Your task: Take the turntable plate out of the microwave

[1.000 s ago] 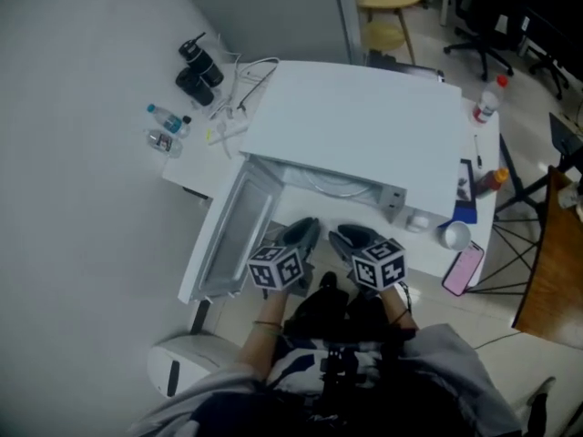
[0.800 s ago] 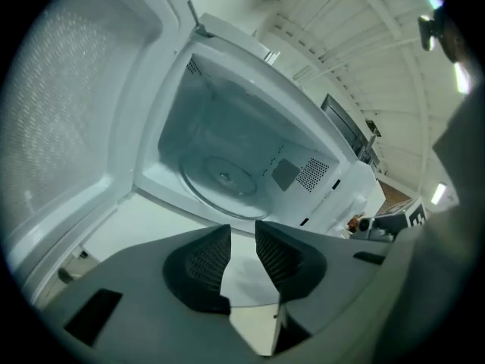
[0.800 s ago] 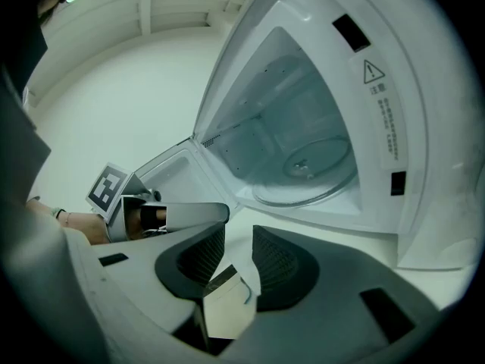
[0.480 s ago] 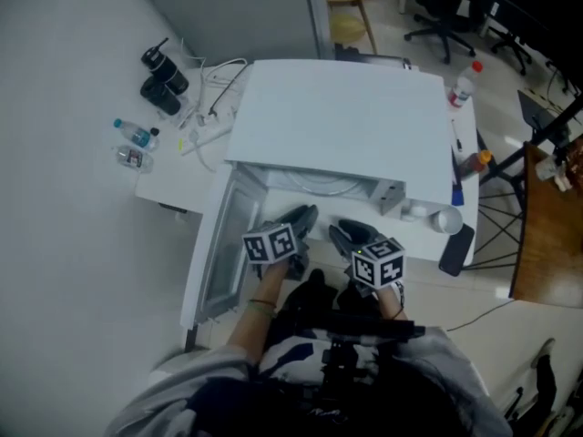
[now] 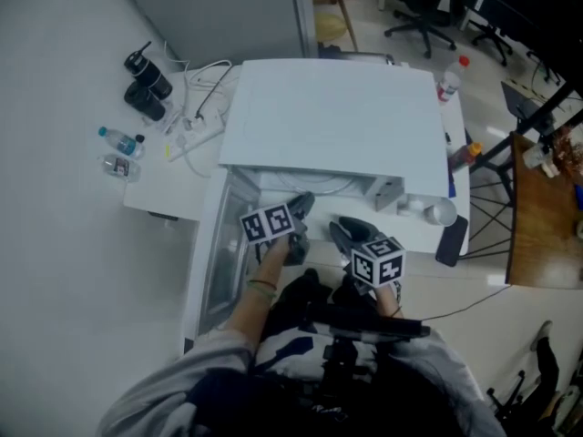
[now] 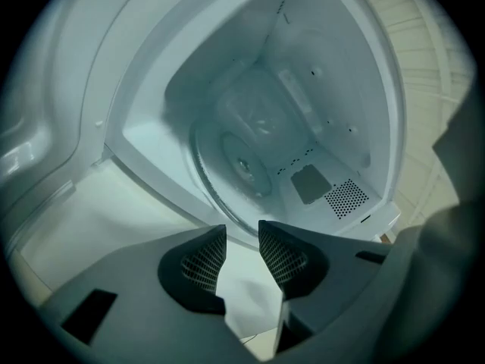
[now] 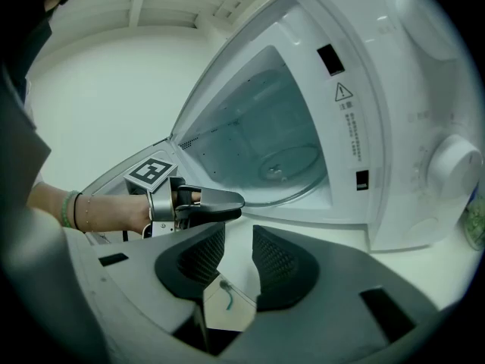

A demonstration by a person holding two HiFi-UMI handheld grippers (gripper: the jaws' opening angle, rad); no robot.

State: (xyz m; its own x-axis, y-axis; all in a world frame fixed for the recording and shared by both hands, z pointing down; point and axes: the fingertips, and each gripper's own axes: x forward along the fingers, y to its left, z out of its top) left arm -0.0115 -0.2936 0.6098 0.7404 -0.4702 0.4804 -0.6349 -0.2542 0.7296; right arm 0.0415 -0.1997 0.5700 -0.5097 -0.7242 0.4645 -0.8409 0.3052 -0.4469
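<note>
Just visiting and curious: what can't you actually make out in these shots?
- Head view: the microwave's top hides most of its inside.
- Left gripper view: the plate's near rim runs behind the left tongs, which have just been opening, empty.
- Right gripper view: the print by the warning sign is too small to read.
- Head view: the bottles' labels are too small.

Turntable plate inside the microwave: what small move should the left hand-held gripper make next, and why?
Probably ease the left hand-held gripper forward toward the near rim of the turntable plate. Its jaws have just been opening, with nothing between them, and the plate lies in the microwave cavity just beyond them.
</note>
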